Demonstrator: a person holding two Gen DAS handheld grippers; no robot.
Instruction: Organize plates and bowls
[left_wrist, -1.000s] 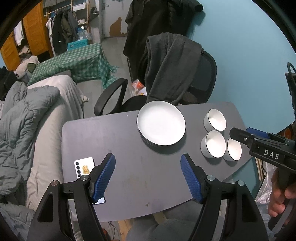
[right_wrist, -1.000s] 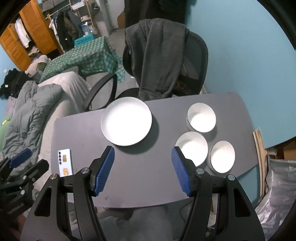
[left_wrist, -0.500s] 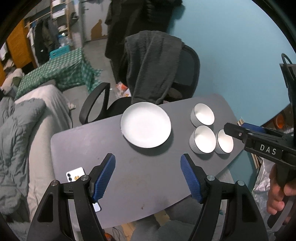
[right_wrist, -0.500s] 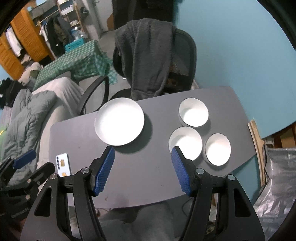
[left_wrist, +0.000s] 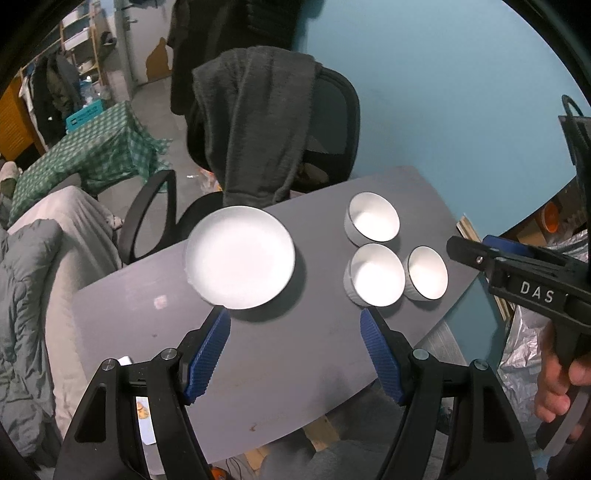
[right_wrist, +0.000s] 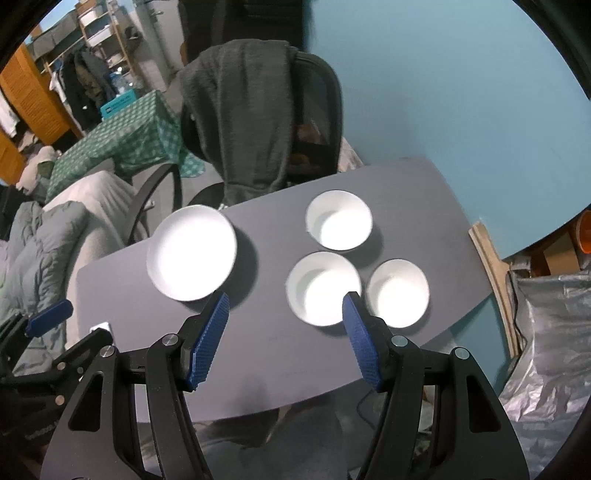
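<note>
We hold both the left hand-held gripper (left_wrist: 295, 321) and the right hand-held gripper (right_wrist: 286, 306) spread wide and empty above the bench (left_wrist: 295, 362). The plate (left_wrist: 240, 256) sits at centre frame in the left view; three bowls (right_wrist: 325, 288) cluster to its right, nearly touching. We judge the risk is here: reaching for one bowl could knock its neighbour toward the bench's right edge, since they are packed tight.
</note>
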